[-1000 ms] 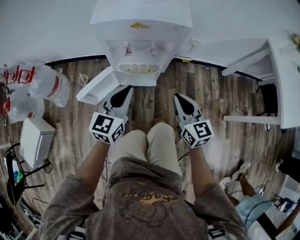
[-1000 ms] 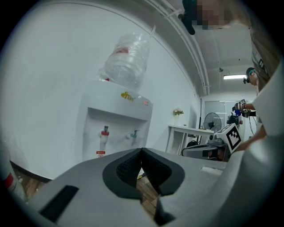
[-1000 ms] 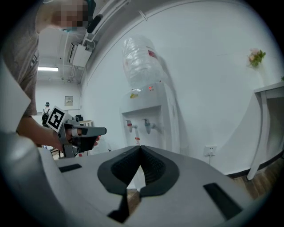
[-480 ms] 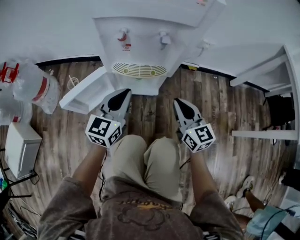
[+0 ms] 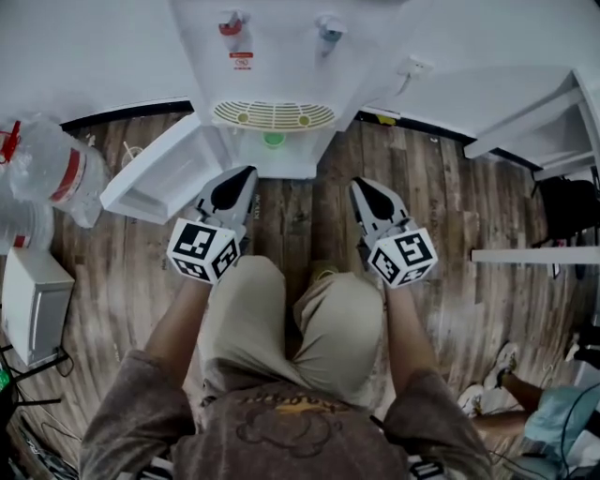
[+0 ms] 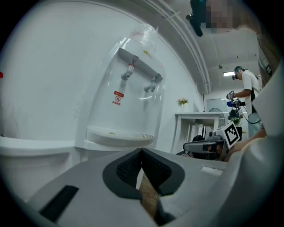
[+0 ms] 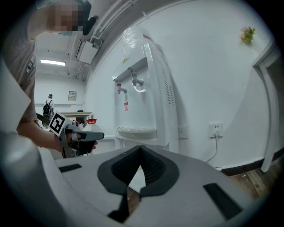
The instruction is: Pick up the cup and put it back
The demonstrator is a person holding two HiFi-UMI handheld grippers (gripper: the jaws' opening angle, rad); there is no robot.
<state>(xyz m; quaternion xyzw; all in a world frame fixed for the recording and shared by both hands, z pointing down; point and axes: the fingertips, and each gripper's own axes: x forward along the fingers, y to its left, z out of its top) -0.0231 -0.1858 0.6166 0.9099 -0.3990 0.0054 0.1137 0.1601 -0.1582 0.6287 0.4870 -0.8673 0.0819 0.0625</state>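
Note:
A white water dispenser [image 5: 272,66] stands against the wall, with a red tap [image 5: 232,22] and a blue tap [image 5: 328,26] above its drip tray [image 5: 274,114]. Under the tray, in the open lower cabinet, a small green thing [image 5: 274,140] shows, perhaps the cup. My left gripper [image 5: 246,174] and right gripper [image 5: 361,186] are both shut and empty, side by side above the floor, pointing at the dispenser and short of it. In the left gripper view the left gripper [image 6: 141,150] faces the dispenser [image 6: 126,102]. The right gripper [image 7: 141,147] sees the dispenser [image 7: 140,102] and the other gripper [image 7: 73,135].
The cabinet door [image 5: 155,176] hangs open to the left. Large water bottles [image 5: 56,173] and a white box [image 5: 33,305] lie at far left. A white table [image 5: 553,112] stands at right, and another person [image 5: 548,417] sits at the bottom right. A wall socket [image 5: 412,66] is right of the dispenser.
Both grippers have sunk lower in front of the dispenser, still shut. The view has dropped with them: the taps, the open cabinet and the green thing now show.

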